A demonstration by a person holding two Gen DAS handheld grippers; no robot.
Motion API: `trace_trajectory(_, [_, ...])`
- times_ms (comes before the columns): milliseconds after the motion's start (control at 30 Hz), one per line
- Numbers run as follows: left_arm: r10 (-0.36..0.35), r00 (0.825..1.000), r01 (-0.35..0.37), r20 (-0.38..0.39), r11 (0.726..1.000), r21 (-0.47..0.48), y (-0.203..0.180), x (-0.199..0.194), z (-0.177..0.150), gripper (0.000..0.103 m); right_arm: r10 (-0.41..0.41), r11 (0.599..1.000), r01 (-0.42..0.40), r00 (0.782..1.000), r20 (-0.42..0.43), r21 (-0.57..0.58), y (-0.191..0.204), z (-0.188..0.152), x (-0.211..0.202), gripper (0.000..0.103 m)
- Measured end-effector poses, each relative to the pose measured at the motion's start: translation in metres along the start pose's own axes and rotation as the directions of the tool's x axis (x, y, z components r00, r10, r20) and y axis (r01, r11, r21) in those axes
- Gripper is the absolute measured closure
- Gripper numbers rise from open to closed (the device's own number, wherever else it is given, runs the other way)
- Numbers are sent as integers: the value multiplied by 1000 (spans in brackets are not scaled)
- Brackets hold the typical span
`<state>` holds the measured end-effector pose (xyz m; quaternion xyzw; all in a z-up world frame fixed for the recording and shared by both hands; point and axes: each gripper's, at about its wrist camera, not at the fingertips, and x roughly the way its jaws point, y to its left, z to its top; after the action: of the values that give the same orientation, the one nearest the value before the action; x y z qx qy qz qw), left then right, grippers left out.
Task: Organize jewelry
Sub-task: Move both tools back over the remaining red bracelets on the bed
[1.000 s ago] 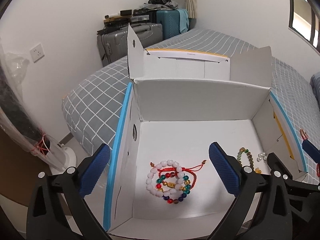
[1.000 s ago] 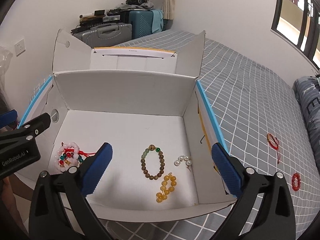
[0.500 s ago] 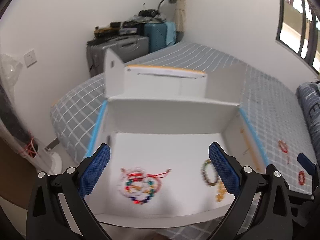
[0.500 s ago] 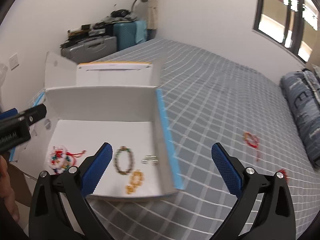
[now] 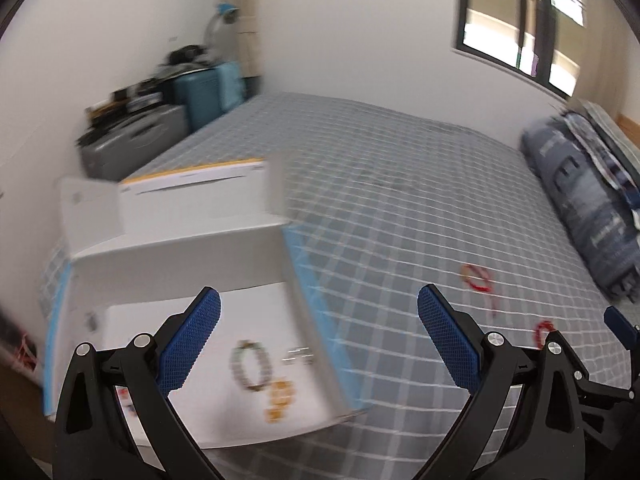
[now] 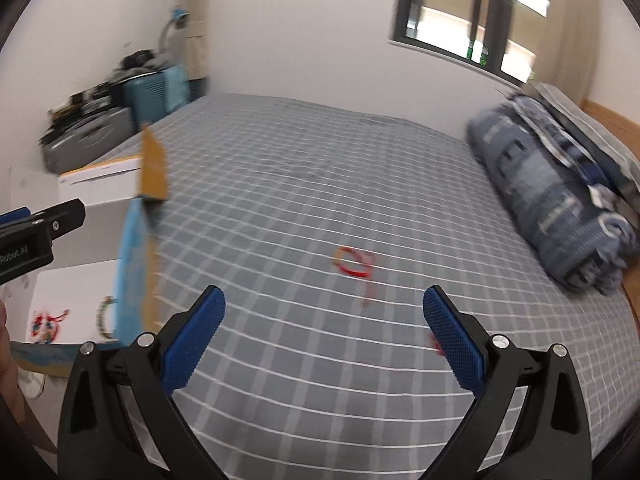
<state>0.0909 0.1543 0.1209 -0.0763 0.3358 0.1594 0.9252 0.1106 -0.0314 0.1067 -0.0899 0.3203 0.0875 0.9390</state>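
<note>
A white cardboard box [image 5: 184,276] lies open on the bed and holds a brown bead bracelet [image 5: 251,366], an orange bead bracelet [image 5: 279,398] and small pearls [image 5: 298,355]. A red string bracelet [image 5: 476,278] [image 6: 352,266] and a small red bead bracelet [image 5: 544,330] [image 6: 436,346] lie loose on the grey checked bedspread [image 6: 320,184]. My left gripper [image 5: 318,344] is open and empty over the box's right edge. My right gripper [image 6: 324,338] is open and empty above the bedspread, short of the red string bracelet. The views are blurred.
A rolled dark blue quilt [image 6: 556,204] lies at the right end of the bed. Suitcases [image 5: 160,128] with clutter stand by the far wall, past the box. A multicoloured bracelet pile [image 6: 46,324] lies in the box's left part.
Both grippers have swung to the right, away from the box interior and toward the loose red bracelets on the bed. Both stay open and empty.
</note>
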Motion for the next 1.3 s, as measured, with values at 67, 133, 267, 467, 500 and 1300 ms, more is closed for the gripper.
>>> trace_trajectory(67, [-29,1000,29,-5,999,36,-33,8,3,6,-33,999,34,999,-15,30,-32,-3,8,8])
trace_trajectory(133, [-52,999,53,-15,997,60,-59,18,4,6,-52,997,54,998,-33,56,-57,-7,16,8])
trace_trajectory(267, [-97,994,102,-45,988,116,-118,50,5,6,-62,990,72,994,-85,124,-108,-17,45,8])
trace_trajectory(467, [-142,981,161,-136,976,147,-184,124,4,6,-63,978,97,982,-180,187,-161,-41,102,8])
trace_trajectory(500, [-142,978,166,-151,974,157,-195,137,3,6,-60,976,100,979,-197,196,-169,-46,113,8])
trace_trajectory(1300, [-108,922,198,-371,957,214,-285,329,-36,6,38,967,66,919,-393,247,-198,-95,227,11])
